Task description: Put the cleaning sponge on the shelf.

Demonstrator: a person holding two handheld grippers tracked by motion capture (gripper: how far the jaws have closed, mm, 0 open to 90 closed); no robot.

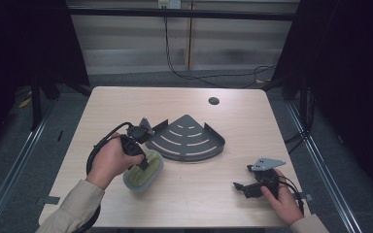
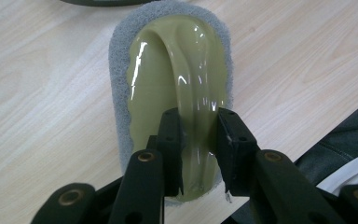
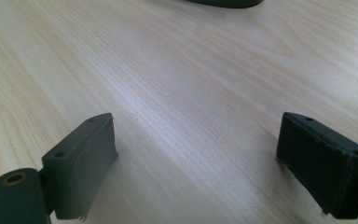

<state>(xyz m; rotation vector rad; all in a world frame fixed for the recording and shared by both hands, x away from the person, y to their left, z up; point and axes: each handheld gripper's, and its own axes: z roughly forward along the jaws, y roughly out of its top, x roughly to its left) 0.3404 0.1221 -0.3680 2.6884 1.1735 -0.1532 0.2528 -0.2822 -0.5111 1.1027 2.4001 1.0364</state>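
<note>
An oval scrub pad point(image 1: 144, 173) with a grey sponge base and a glossy olive-green plastic top lies on the table point(image 1: 213, 204) at the front left. My left gripper point(image 2: 200, 154) is shut on the raised green handle point(image 2: 191, 70) of that scrub pad point(image 2: 121, 93), one jaw on each side. A dark grey quarter-round corner shelf point(image 1: 187, 138) with curved slots lies just behind the pad. My right gripper point(image 3: 196, 163) stands open close above bare wood at the front right point(image 1: 245, 188), nothing between its fingers point(image 3: 86, 158).
A round cable hole point(image 1: 213, 101) sits near the table's far edge. Black cables trail from both grippers and across the floor behind the table. A dark edge of the shelf point(image 3: 223, 3) shows at the top of the right gripper view.
</note>
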